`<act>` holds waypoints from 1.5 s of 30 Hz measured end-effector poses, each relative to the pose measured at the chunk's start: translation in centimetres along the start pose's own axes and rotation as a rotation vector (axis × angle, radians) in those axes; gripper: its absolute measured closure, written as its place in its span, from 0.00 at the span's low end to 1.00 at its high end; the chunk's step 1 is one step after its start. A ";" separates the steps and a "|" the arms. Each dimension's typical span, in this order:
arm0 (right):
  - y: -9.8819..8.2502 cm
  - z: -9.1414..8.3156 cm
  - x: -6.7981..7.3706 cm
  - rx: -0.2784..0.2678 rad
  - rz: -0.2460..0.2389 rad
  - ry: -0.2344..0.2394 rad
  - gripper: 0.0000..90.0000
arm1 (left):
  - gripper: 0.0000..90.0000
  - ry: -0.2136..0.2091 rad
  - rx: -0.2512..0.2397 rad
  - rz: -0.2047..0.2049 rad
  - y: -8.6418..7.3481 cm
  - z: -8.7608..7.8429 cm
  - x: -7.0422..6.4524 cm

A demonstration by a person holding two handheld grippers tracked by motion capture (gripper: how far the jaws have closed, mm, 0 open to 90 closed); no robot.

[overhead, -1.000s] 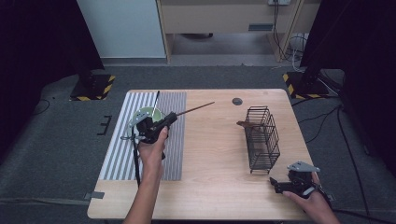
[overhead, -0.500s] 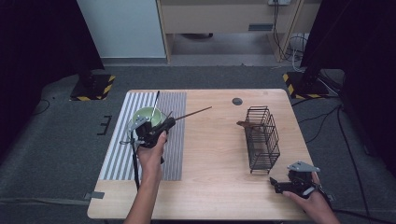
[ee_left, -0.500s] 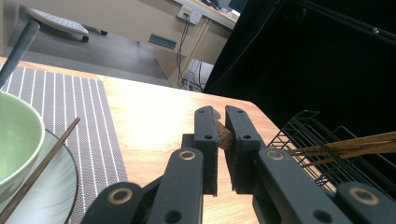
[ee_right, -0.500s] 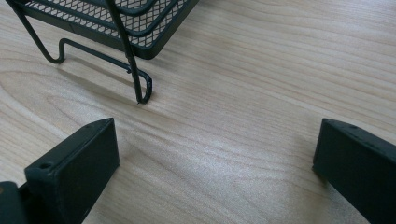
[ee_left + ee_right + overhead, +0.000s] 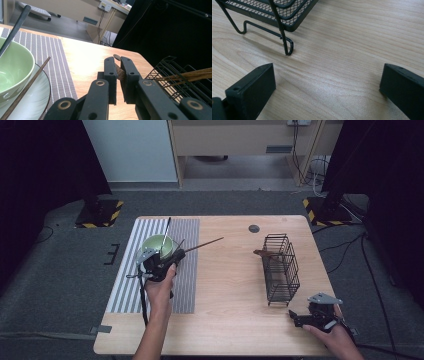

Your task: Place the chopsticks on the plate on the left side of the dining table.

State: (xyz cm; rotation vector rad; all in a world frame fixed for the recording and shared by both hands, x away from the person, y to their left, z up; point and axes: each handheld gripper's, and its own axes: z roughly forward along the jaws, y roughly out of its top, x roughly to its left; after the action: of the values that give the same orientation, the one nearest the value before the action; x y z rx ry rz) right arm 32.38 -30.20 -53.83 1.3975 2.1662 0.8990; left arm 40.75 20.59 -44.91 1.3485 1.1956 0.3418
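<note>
Left gripper [image 5: 176,256]: held over the striped placemat [image 5: 187,285], just beside the green bowl [image 5: 157,245]; fingers [image 5: 110,72] closed nearly together on a brown chopstick [image 5: 202,244].
Chopstick in grip: in the high view it runs from the fingers toward the middle of the worktop [image 5: 230,295], tilted off the surface; in the left gripper view a short brown end shows pinched between the pads.
Second chopstick [image 5: 26,87]: leans across the rim of a white plate [image 5: 37,105] under the bowl.
Bowl contents: a dark utensil handle [image 5: 15,30] rises from it.
Right gripper [image 5: 300,319]: low at the near right corner of the worktop, near the foot of the black wire rack [image 5: 280,267]; fingers [image 5: 252,90] spread wide, nothing between them, bare wood below.
Rack: upright at the right of the worktop, well apart from the left gripper; brown sticks [image 5: 190,75] lie in it.
</note>
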 end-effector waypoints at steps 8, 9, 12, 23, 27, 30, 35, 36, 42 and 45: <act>0.0 0.0 0.0 0.000 0.000 0.000 0.00 | 0.93 0.011 0.004 -0.005 -0.5 -0.2 0.4; 0.0 0.0 0.0 0.000 0.000 0.000 0.00 | 0.93 0.012 0.005 -0.006 -0.5 -0.2 0.5; 0.0 0.0 0.0 0.000 0.000 0.000 0.00 | 0.93 0.015 0.006 -0.006 -0.6 -0.2 0.6; 0.0 0.0 0.0 0.000 0.001 0.000 0.00 | 0.93 0.022 0.006 -0.008 -0.8 -0.5 0.9; 0.0 0.0 0.0 0.000 0.001 0.000 0.00 | 0.93 0.024 0.008 -0.009 -0.9 -0.5 1.0; 0.0 0.0 0.0 0.000 0.001 0.000 0.00 | 0.93 0.027 0.007 -0.012 -1.0 -0.6 1.0; 0.0 0.0 0.0 0.000 0.001 0.000 0.00 | 0.93 0.032 0.006 -0.010 -1.1 -0.7 1.1; 0.0 0.0 0.0 0.000 0.000 0.000 0.00 | 0.93 0.032 0.006 -0.011 -1.1 -0.7 1.1; 0.0 0.0 0.0 0.000 0.001 -0.001 0.00 | 0.93 0.036 0.006 -0.011 -1.1 -0.8 1.2; 0.0 0.0 0.0 0.000 0.001 -0.001 0.00 | 0.93 0.041 0.006 -0.013 -1.1 -1.0 1.3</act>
State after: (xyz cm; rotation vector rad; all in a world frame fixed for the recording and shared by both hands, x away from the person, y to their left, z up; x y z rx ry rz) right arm 32.37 -30.19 -53.83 1.3991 2.1648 0.8989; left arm 40.03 21.86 -46.28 1.3447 1.2398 0.3585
